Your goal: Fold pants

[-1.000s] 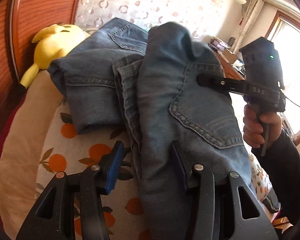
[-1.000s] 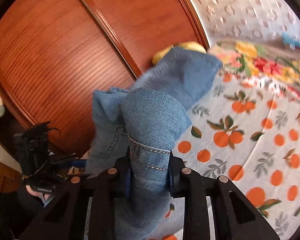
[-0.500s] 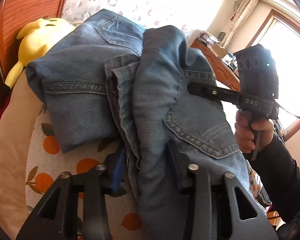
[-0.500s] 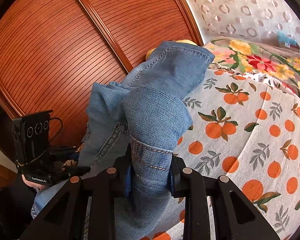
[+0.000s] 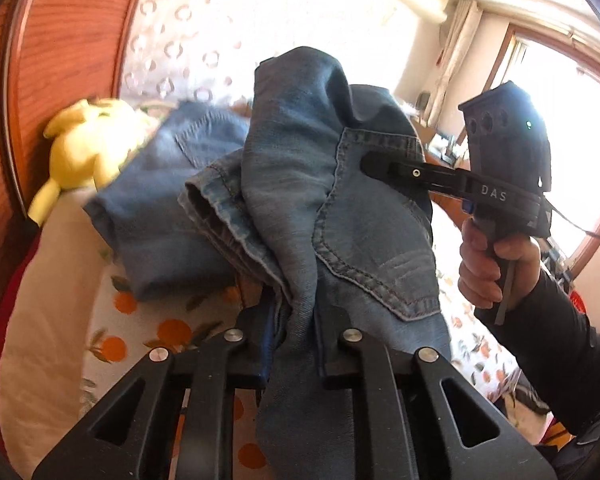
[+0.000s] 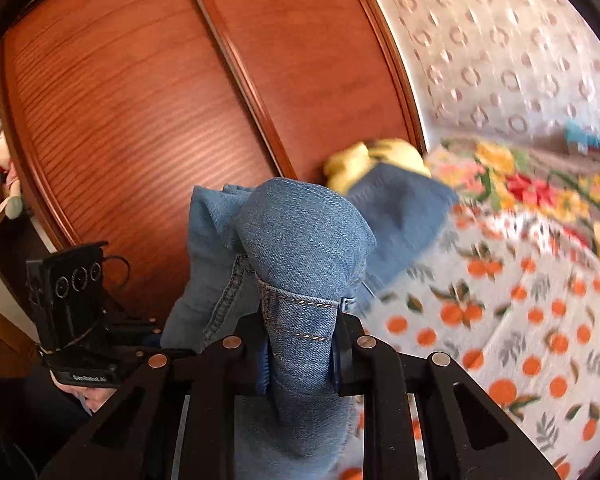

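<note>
I have both sets of fingers, left gripper (image 5: 296, 344) and right gripper (image 6: 300, 354), clenched on the jeans (image 5: 320, 184); one end lies folded on the bed (image 6: 520, 320), the lifted bunch remains to lay over.

Blue denim pants (image 5: 340, 208) bunched, lifted above orange-print bedspread, far part resting on it.

White capital letters "DAS" stand on the black side bar of the right gripper (image 5: 374, 166), near the hand at the right. On the left gripper (image 6: 162, 330), small white lettering on the base plate at the lower left reads "GenRobot.AI" (blurred, so the reading is unsure).
</note>
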Action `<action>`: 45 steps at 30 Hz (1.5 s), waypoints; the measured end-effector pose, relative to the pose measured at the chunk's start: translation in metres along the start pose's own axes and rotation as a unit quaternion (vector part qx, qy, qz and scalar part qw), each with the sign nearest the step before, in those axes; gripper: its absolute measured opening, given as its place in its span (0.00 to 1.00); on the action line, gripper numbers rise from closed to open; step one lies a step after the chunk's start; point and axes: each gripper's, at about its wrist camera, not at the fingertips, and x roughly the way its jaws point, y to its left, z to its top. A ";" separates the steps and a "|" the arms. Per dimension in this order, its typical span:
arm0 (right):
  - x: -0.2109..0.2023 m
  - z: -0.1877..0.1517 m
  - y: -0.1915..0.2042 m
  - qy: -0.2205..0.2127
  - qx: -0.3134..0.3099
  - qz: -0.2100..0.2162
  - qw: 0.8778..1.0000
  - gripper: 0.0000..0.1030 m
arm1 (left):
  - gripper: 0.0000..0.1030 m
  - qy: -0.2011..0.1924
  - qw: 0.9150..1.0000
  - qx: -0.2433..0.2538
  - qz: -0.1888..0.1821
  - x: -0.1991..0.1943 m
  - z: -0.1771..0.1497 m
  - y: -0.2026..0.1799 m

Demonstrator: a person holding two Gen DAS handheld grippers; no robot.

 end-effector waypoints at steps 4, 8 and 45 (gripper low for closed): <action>0.002 0.028 0.029 -0.010 -0.030 0.002 0.999 0.21 | 0.16 -0.039 0.999 -0.011 0.005 -0.028 0.014 0.012; 0.012 0.056 0.058 -0.015 -0.055 0.006 0.998 0.20 | 0.16 -0.073 0.997 -0.020 0.019 -0.053 0.029 0.026; 0.171 0.081 -0.163 0.047 0.135 -0.039 0.989 0.21 | 0.17 0.110 0.987 0.010 0.115 0.143 0.179 0.131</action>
